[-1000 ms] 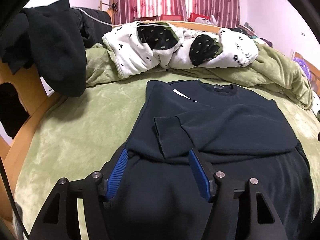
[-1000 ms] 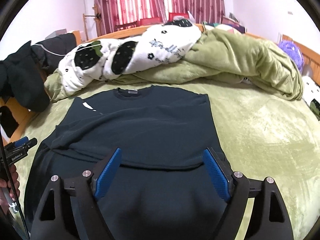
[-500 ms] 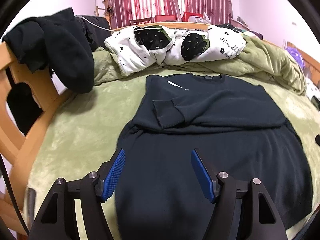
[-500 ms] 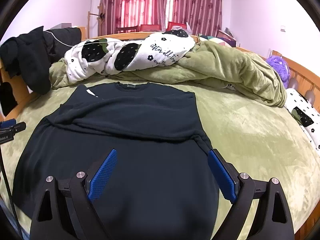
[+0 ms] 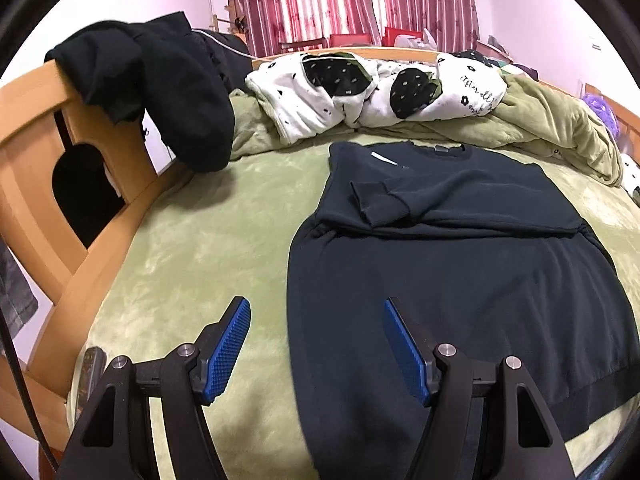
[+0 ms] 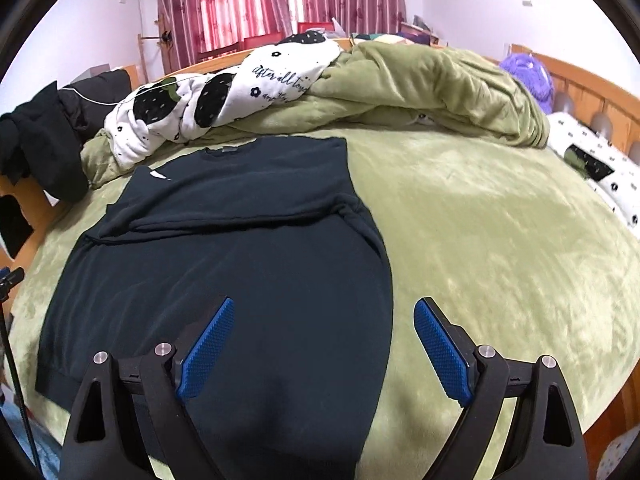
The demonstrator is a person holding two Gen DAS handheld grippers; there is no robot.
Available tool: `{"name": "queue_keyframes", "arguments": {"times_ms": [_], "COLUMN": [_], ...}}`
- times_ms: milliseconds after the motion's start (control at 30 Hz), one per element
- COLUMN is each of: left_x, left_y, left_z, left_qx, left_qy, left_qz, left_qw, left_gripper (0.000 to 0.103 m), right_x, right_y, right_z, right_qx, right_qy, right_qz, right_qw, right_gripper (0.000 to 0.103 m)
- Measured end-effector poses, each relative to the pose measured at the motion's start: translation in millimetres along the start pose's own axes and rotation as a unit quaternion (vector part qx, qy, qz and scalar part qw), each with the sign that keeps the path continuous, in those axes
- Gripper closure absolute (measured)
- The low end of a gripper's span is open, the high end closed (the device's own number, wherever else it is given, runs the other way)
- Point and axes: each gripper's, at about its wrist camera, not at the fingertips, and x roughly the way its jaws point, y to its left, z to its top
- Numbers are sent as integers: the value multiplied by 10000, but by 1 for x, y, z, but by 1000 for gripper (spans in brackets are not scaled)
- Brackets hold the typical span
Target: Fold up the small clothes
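Sweater (image 5: pixel 460 280), dark, fills centre frame on our green blanket (image 5: pixel 200 240); its hem is cut off below. Left tongs (image 5: pixel 316 344) and right tongs (image 6: pixel 320 344) gape wide, holding nothing.

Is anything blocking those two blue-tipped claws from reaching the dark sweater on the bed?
Nothing visible. The left gripper and right gripper are open just above the sweater, with only air between.

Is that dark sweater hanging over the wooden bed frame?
No, the dark sweater lies spread flat on the green blanket, sleeves folded across its chest; a different black garment hangs on the frame.
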Motion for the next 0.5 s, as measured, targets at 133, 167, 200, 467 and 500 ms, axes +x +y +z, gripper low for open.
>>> {"name": "queue_keyframes", "arguments": {"times_ms": [133,167,200,467,500], "left_x": [8,9,10,22,25], "left_y": [12,15,16,22,23], "left_z": [-9,-11,-12,-34,-38], "left_qx": [-119,-183,-221,-415,-481], "left_qy": [238,261,269,483,563], "left_qz": [-190,-197,-186,-417,-419], "left_qw": [9995,9993,9992,9971,9964], "left_gripper": [37,37,37,37,37], "right_x": [-2,-1,0,13,13], "right_y": [-3,-4,-5,-20,-23], "right_z": [-17,-20,-25,-50,-52], "right_qx": [-177,-231,-287,-194,-125], "right_qy": [23,27,45,568,599], "right_qz": [-57,-118,-177,-169,-138], "right_qw": [9998,9997,9994,9981,9980], "right_gripper": [22,24,25,39,39]}}
